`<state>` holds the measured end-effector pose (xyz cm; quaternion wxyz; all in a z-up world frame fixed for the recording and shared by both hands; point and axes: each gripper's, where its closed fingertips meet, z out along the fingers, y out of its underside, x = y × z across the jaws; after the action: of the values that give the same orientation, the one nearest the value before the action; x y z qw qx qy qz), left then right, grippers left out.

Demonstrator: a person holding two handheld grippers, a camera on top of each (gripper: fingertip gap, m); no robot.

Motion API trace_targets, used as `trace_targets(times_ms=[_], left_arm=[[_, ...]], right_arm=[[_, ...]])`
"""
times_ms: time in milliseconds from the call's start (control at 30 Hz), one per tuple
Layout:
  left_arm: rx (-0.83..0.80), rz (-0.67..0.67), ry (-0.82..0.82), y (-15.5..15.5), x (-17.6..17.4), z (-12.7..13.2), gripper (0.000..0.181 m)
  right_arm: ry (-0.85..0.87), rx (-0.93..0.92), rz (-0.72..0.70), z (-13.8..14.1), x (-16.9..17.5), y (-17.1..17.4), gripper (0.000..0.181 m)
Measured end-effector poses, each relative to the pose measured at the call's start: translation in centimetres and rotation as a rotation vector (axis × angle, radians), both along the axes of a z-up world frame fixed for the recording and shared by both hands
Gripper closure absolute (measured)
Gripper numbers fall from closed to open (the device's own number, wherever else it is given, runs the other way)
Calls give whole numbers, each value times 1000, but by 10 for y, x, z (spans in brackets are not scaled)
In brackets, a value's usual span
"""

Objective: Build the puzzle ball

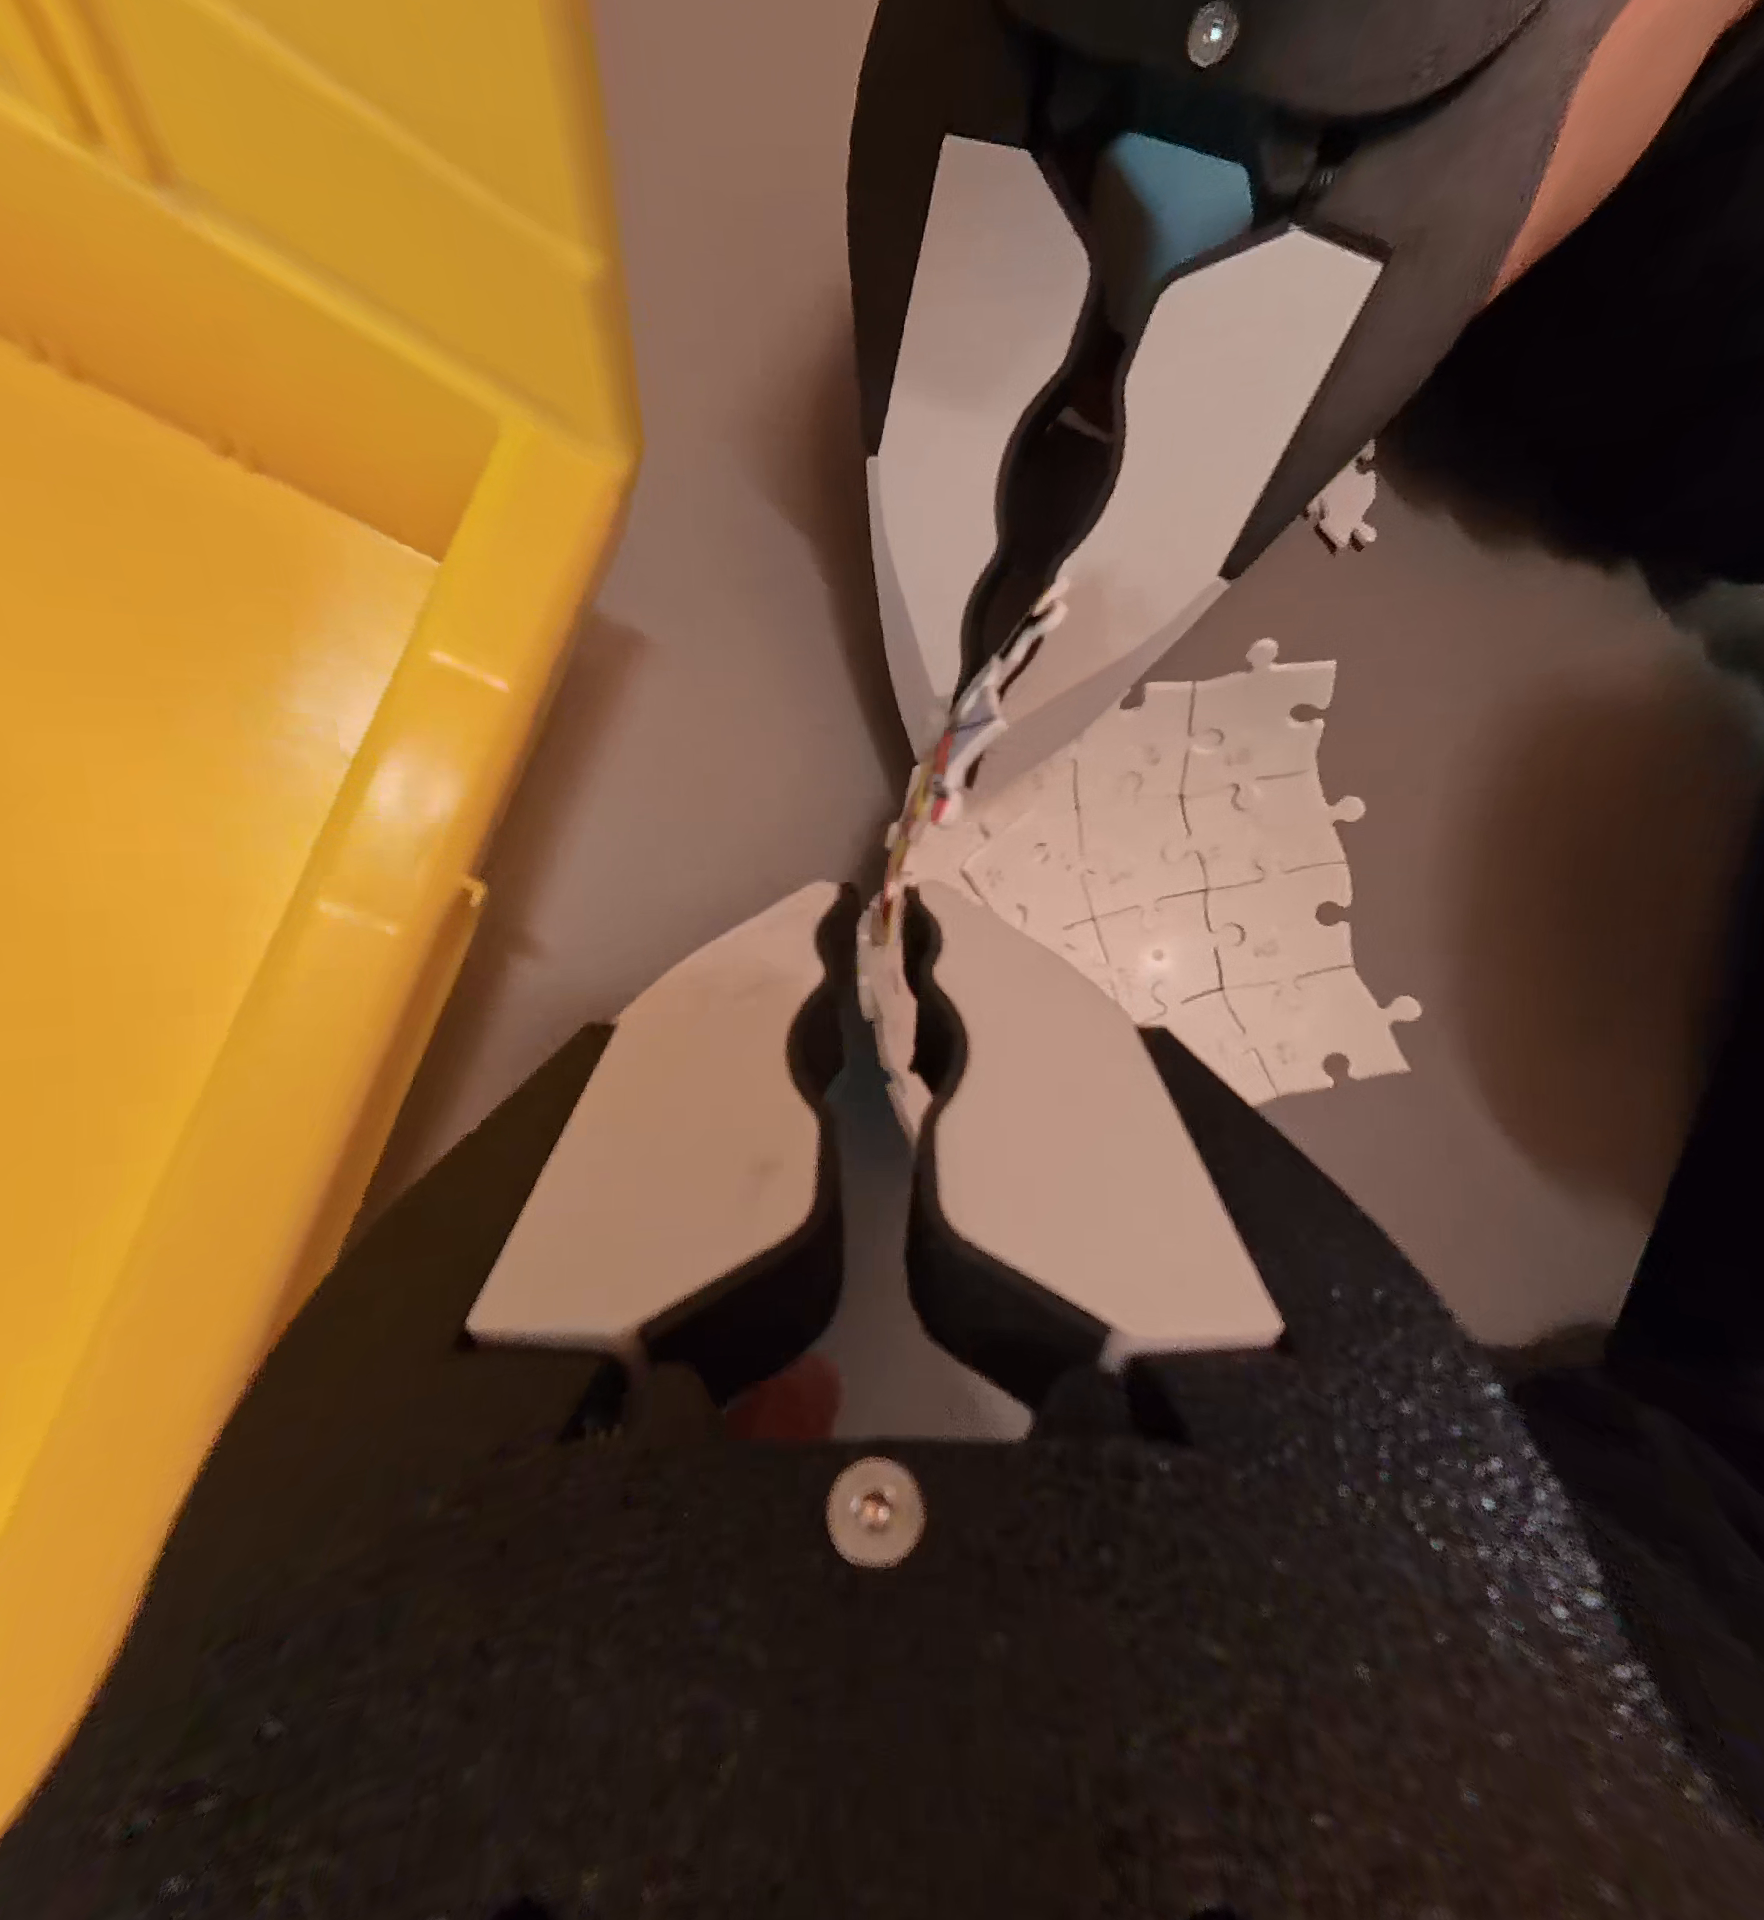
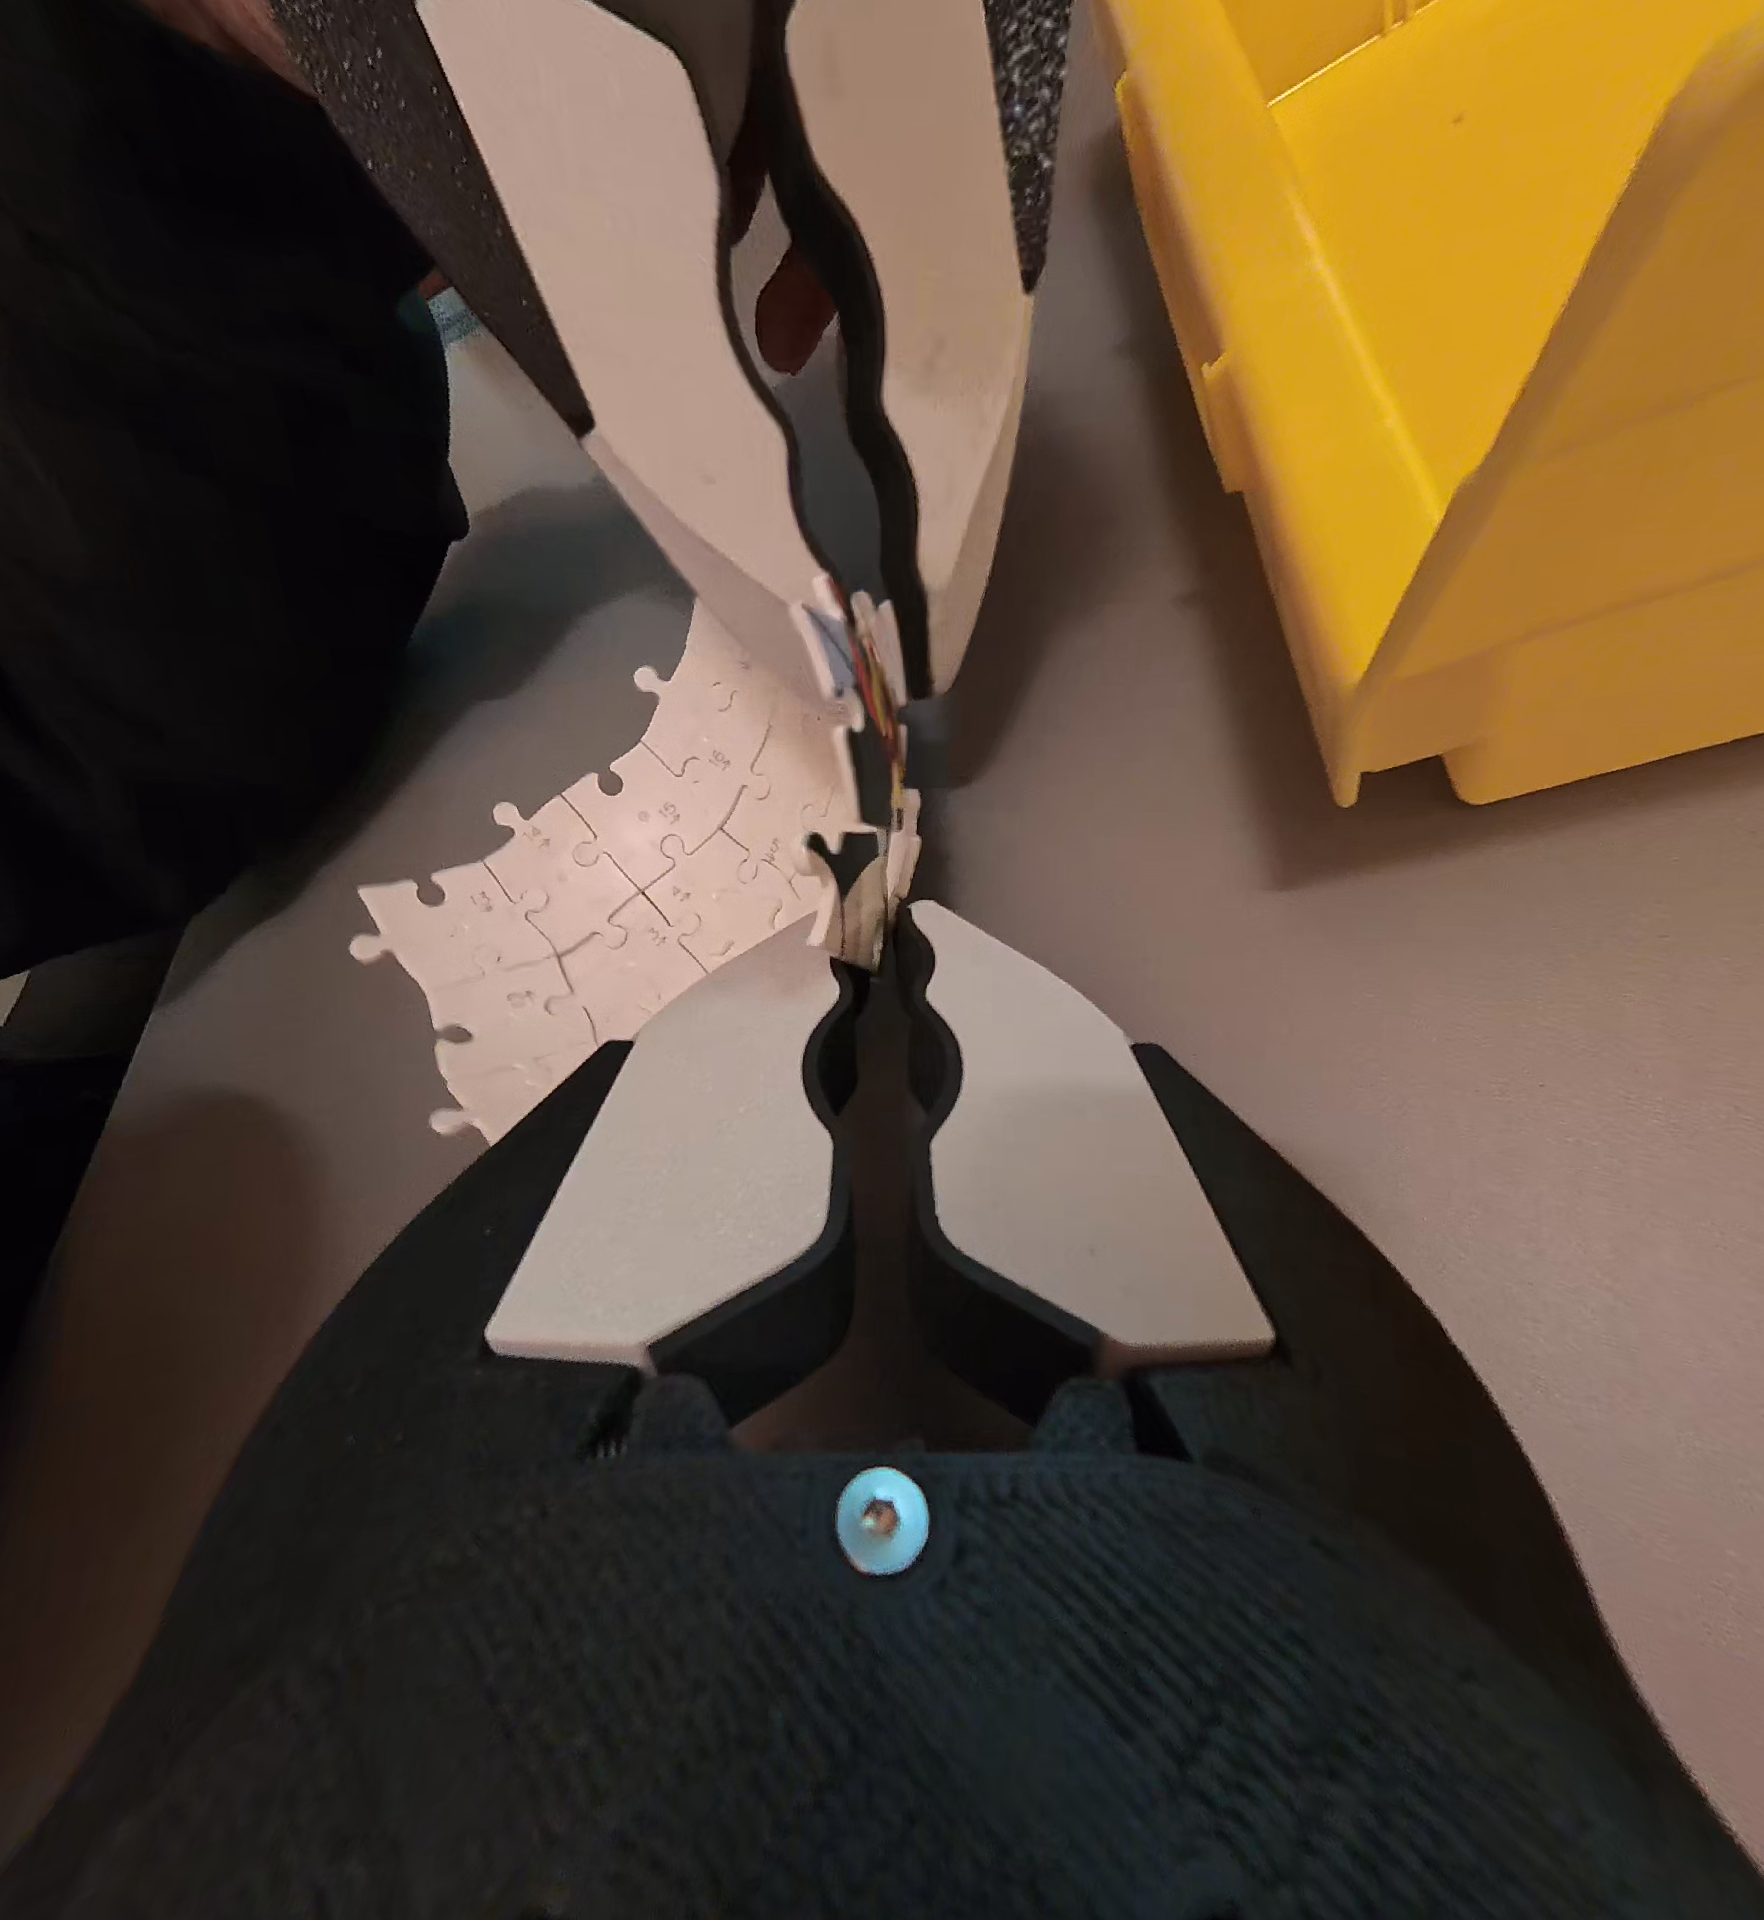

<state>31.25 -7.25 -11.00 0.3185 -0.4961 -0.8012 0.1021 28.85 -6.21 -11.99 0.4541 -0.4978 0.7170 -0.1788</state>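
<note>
Both jaws clamped on puzzle panel (image 1: 1200, 894)

Warm dim light, blurred wide-angle edges

A plain grey counter (image 2: 1377, 1039) is carrying the scene. A yellow plastic bin (image 2: 1543, 416) with inner dividers is sitting directly on it, filling the left of the left wrist view (image 1: 234, 727) and the upper right of the right wrist view. Soft shadows are lying across the bare surface.
</note>
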Motion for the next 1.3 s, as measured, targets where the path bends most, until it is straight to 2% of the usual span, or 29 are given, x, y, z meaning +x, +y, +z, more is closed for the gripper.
trace_targets(times_ms=[433,533,733,1000,1133,1300], left_arm=[[18,-10,21,0,-3,-1,178],[8,-2,28,-2,-6,0,178],[-27,-20,18,-4,-8,-1,178],[-100,-45,0,-7,-9,0,178],[-106,-49,1,-7,-10,-1,178],[-116,-65,9,-6,-10,1,178]], right_arm=[[-12,70,2,-1,-1,2,175],[-31,108,-11,2,-1,2,166],[-29,83,-19,0,-2,-1,174],[-56,126,-49,4,-3,-5,161],[-93,132,-112,9,-4,-16,150],[-112,127,-153,9,1,-21,150]])
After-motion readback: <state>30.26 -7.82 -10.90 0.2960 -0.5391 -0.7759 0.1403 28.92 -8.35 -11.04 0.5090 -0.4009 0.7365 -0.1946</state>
